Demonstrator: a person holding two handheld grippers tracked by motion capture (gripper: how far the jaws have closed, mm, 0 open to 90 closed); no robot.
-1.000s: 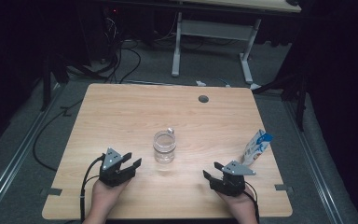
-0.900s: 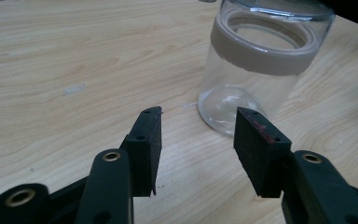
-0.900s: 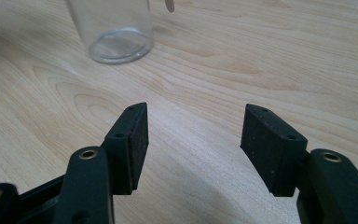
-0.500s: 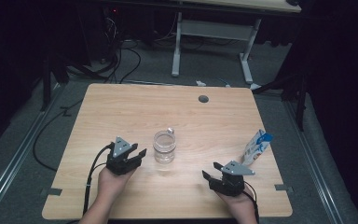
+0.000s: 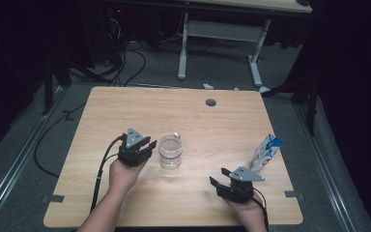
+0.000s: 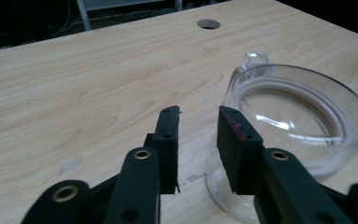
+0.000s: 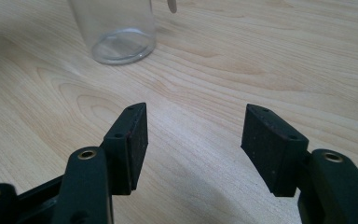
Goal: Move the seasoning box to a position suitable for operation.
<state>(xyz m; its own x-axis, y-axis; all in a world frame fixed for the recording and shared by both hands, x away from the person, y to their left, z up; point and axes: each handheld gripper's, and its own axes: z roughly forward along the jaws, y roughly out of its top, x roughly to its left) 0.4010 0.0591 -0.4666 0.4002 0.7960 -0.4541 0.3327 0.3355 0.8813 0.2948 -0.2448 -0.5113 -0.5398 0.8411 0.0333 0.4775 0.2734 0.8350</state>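
A clear empty glass point(image 5: 170, 152) with a small handle on its far side stands on the wooden table point(image 5: 183, 113), a little in front of the middle. My left gripper point(image 5: 147, 145) is held just left of the glass, and its jaws have just been closing. They remain open with a narrow gap and nothing between them. In the left gripper view, the left gripper point(image 6: 198, 116) has the glass point(image 6: 307, 140) right beside its right-hand jaw. My right gripper point(image 5: 217, 177) rests near the front right, open and empty. In the right gripper view, the right gripper point(image 7: 196, 126) faces the glass point(image 7: 116, 32) farther off.
A blue and white carton point(image 5: 265, 151) stands near the table's right edge, just beyond my right hand. A round cable hole point(image 5: 210, 102) sits near the far edge. Desk legs and cables lie on the dark floor behind the table.
My left gripper has moved up and toward the glass, ending close beside it, and its jaws have narrowed. The right gripper, glass and carton have stayed put.
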